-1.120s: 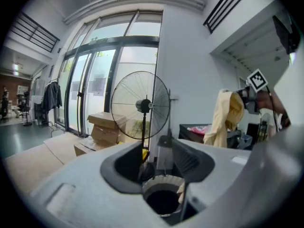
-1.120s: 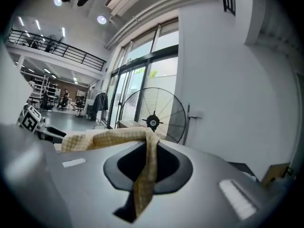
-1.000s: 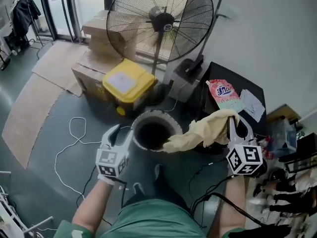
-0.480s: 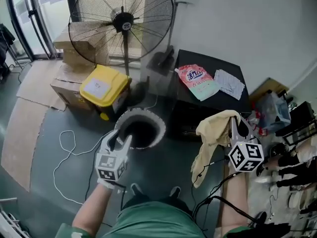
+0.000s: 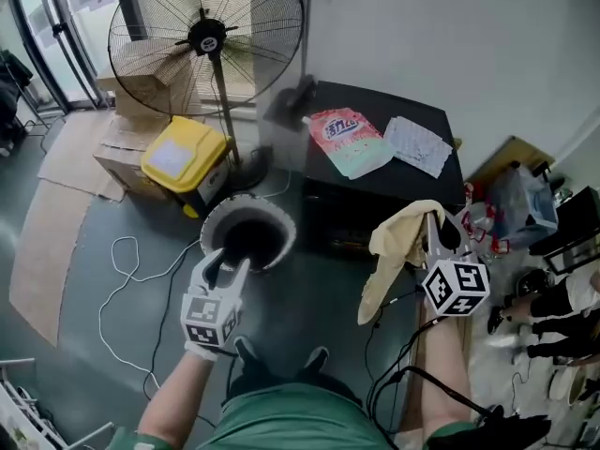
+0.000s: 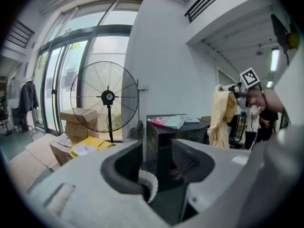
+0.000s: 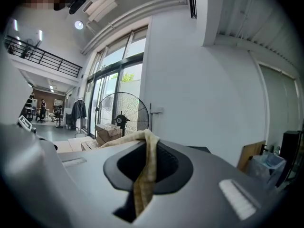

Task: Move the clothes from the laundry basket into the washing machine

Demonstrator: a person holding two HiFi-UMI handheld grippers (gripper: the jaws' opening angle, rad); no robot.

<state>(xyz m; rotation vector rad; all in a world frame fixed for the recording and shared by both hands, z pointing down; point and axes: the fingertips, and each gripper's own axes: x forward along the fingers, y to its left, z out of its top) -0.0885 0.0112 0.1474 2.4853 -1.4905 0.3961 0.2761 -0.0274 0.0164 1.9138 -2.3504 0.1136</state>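
The laundry basket (image 5: 214, 216), round with a white rim and a dark inside, stands on the floor by a black cabinet (image 5: 394, 172). My left gripper (image 5: 228, 263) is open and empty just in front of the basket; in the left gripper view (image 6: 159, 161) the basket's white rim (image 6: 151, 188) shows between the jaws. My right gripper (image 5: 441, 229) is shut on a pale yellow cloth (image 5: 392, 251), which hangs free beside the cabinet's right front corner. In the right gripper view (image 7: 145, 167) the cloth (image 7: 142, 184) is pinched between the jaws. The left gripper view shows the hanging cloth (image 6: 222, 120) too.
A big standing fan (image 5: 206, 40), a yellow-lidded box (image 5: 183, 162) and cardboard boxes (image 5: 131, 92) stand behind the basket. A detergent pouch (image 5: 349, 141) and a paper (image 5: 414, 145) lie on the cabinet. White cable (image 5: 117, 270) loops on the floor; clutter (image 5: 548, 298) crowds the right.
The cloth, whose end lay over the basket's rim, has been drawn clear and now hangs from the right gripper. Both grippers and the view have swung right, toward the black cabinet.
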